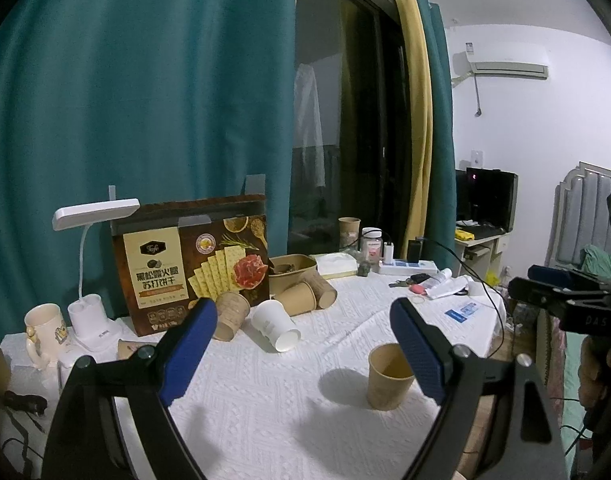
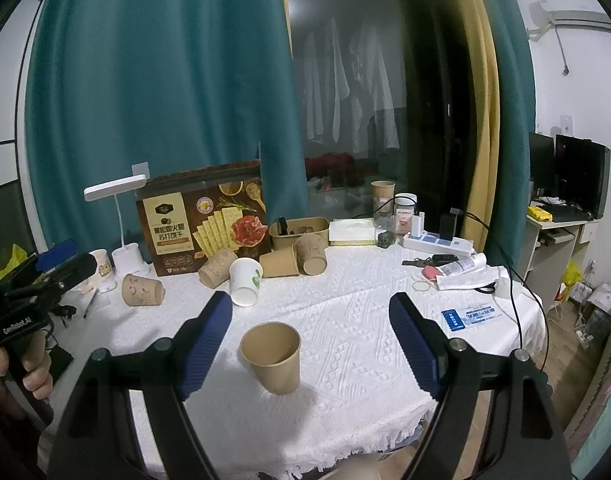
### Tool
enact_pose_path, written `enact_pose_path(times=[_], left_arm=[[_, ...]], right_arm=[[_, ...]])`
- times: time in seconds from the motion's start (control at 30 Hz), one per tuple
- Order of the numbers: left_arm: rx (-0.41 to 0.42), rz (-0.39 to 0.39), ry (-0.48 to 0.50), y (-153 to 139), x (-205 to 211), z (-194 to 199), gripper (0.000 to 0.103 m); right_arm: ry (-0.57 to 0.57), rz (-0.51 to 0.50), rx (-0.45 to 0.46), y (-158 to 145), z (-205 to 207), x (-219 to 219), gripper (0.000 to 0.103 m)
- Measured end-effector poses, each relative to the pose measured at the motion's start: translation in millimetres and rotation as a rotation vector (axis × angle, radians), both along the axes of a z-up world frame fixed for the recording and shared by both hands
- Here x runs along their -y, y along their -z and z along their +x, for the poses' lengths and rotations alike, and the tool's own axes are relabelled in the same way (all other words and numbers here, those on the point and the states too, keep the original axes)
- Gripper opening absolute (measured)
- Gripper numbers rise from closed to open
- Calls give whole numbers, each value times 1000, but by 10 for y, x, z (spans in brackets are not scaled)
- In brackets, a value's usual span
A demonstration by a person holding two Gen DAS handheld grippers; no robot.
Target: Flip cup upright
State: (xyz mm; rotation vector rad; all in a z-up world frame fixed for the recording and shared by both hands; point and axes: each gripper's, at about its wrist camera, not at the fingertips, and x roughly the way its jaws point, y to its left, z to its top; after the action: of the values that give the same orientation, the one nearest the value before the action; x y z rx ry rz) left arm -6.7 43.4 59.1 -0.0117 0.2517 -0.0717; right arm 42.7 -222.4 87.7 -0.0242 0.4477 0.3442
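Grippers hover level above a white tablecloth, both aimed at the cracker box. Well in front of that box a brown paper cup stands upright, apart from the right gripper, fingers spread wide; the left gripper likewise gapes, holding nothing.

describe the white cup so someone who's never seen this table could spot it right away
Find the big brown cracker box standing at the back of the white tablecloth. In front of it lies a row of tipped-over paper cups. The white paper cup is in that row, mouth toward the front edge, the only white one among brown kraft cups.
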Motion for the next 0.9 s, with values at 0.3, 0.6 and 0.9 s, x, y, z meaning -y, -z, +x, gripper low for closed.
enact_pose_path(times=[0.3, 0.6, 0.9], left_arm=[[-4, 1, 3, 43, 27, -37, 88], [-4, 1, 3, 42, 21, -31, 88], [-4, 0, 5, 49, 17, -37, 88]], right_arm=[[-2, 3, -1, 30, -19, -27, 79], [-9, 1, -6, 37, -38, -67, 79], [-8, 2, -8, 39, -45, -75, 79]])
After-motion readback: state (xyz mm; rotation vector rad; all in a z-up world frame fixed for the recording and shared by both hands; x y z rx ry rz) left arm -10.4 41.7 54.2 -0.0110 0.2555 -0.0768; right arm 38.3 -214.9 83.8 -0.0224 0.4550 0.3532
